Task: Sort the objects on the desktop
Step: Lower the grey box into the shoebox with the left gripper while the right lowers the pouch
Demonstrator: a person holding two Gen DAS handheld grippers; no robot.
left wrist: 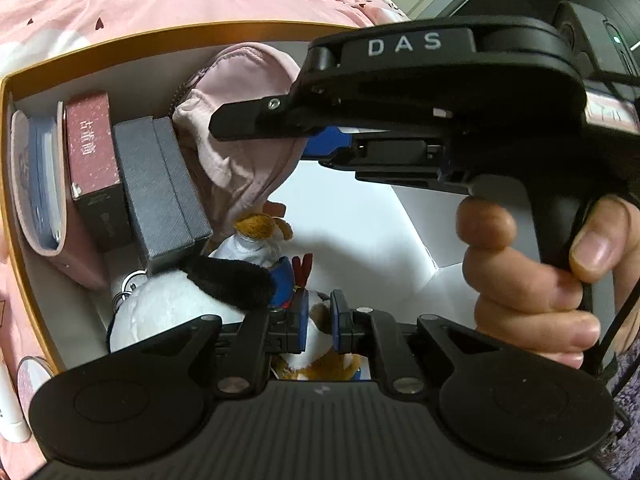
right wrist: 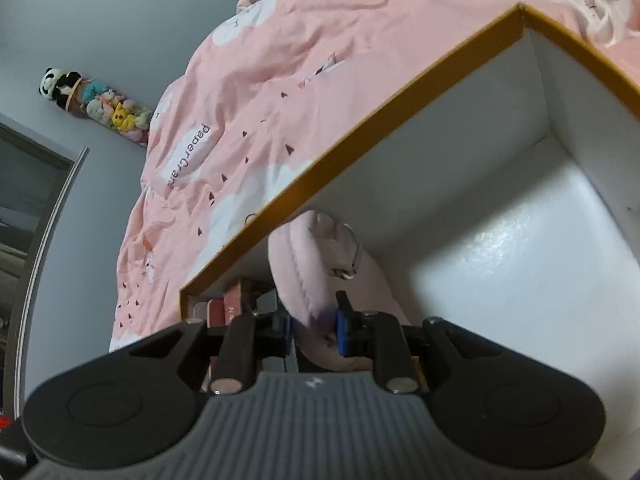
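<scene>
A white box with a gold rim (left wrist: 120, 42) lies on a pink bedspread. Along its left side stand a pale blue case (left wrist: 38, 184), a maroon box (left wrist: 92, 148) and a grey box (left wrist: 160, 188). My left gripper (left wrist: 319, 326) is shut on a small brown-and-white plush toy (left wrist: 320, 344) low inside the box, next to a white-and-black plush (left wrist: 180, 300). My right gripper (right wrist: 313, 330) is shut on a pink zip pouch (right wrist: 320, 264) inside the box; the pouch also shows in the left wrist view (left wrist: 240, 128), with the right gripper's finger (left wrist: 256, 120) on it.
The box's white floor (right wrist: 500, 280) and walls show at the right. The pink bedspread (right wrist: 260, 100) surrounds the box. A row of plush toys (right wrist: 96, 100) sits by the far wall. A white tube (left wrist: 8, 408) lies outside the box at the left.
</scene>
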